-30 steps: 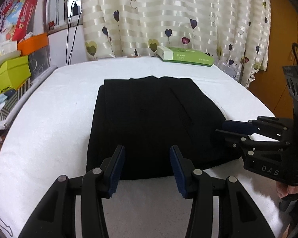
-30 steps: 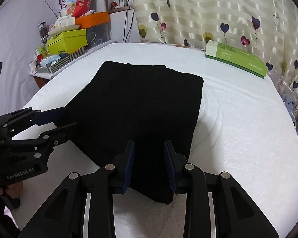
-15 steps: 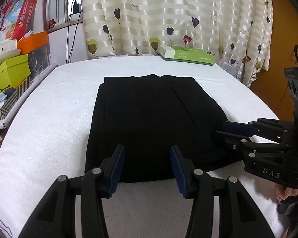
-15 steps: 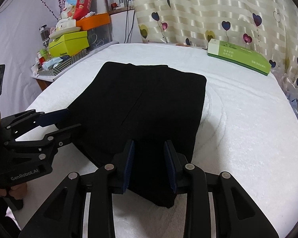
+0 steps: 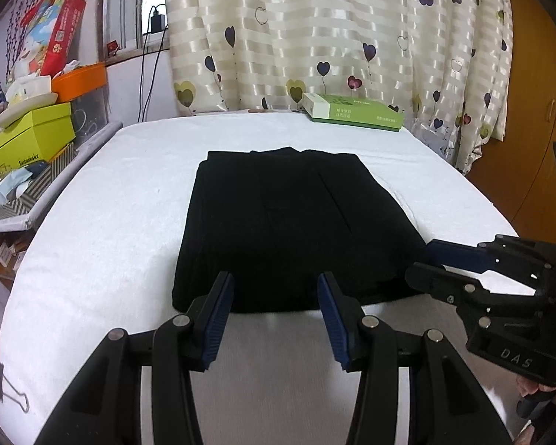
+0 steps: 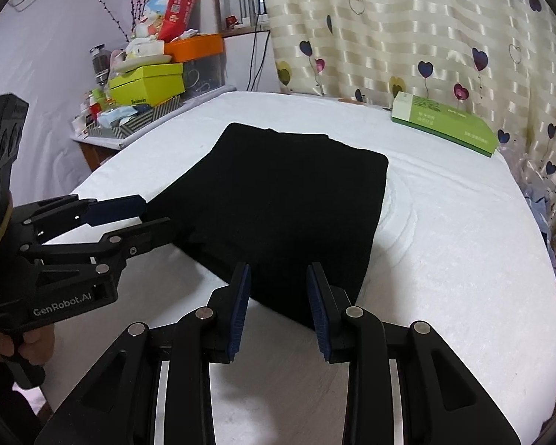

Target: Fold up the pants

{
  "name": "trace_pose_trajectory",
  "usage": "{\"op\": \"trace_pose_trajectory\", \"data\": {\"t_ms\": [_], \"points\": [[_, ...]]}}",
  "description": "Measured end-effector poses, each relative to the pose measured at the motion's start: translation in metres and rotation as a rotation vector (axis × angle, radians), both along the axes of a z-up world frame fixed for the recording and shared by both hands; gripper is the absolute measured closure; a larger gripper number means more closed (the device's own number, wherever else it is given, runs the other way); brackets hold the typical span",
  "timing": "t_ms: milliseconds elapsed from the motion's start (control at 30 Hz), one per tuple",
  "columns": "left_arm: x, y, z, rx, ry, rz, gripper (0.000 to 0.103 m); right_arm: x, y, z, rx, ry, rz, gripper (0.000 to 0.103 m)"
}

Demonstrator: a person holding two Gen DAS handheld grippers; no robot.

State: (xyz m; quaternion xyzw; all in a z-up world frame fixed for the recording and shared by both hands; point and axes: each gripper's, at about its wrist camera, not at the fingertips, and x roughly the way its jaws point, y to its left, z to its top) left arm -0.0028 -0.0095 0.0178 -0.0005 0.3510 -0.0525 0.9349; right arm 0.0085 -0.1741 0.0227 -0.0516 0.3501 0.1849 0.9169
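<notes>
Pants [image 5: 289, 230] — black, folded into a flat, roughly rectangular stack — lie on the white bed cover [image 5: 103, 230], near the middle of the bed and toward its near edge. The far edge of the stack is straight, and a faint lengthwise seam or fold line runs down the top layer.

Left gripper [image 5: 276, 293]: jaws wide apart, nothing between the blue pads [image 5: 218, 319]. Its fingertips sit at the near edge of the pants; whether they touch the fabric cannot be told. In the right wrist view the same tool enters from the left, its tips at the near left corner of the stack, with a hand [image 6: 22, 345] wrapped round its grip.

Right gripper [image 6: 278, 285]: jaws also apart, at a moderate gap, holding nothing. The fingertips frame the near right corner of the pants, which shows between the pads. In the left wrist view this gripper comes in from the right, tips at the right near corner of the stack.

Surroundings:
- A green and white box [image 5: 352, 113] lies flat at the far end of the bed, well apart from the pants.
- A cream striped curtain [image 5: 315, 33] with heart prints hangs behind the bed.
- To the left, a cluttered shelf holds a lime-green box [image 5: 33, 137], an orange bin [image 5: 79, 78] and a red carton [image 5: 53, 29].
- A binder clip [image 5: 11, 395] grips the cover at the near left edge.
</notes>
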Motion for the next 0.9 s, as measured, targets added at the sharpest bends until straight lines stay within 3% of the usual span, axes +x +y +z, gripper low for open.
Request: {"op": "trace_pose_trajectory", "data": {"t_ms": [400, 900], "points": [[0.008, 0.003, -0.017, 0.012, 0.05, 0.015, 0.053, 0.004, 0.0, -0.017, -0.02, 0.046, -0.028, 0.07], [0.005, 0.006, -0.015, 0.003, 0.052, 0.025, 0.053, 0.001, -0.006, -0.004, 0.0, 0.03, -0.036, 0.07]]}}
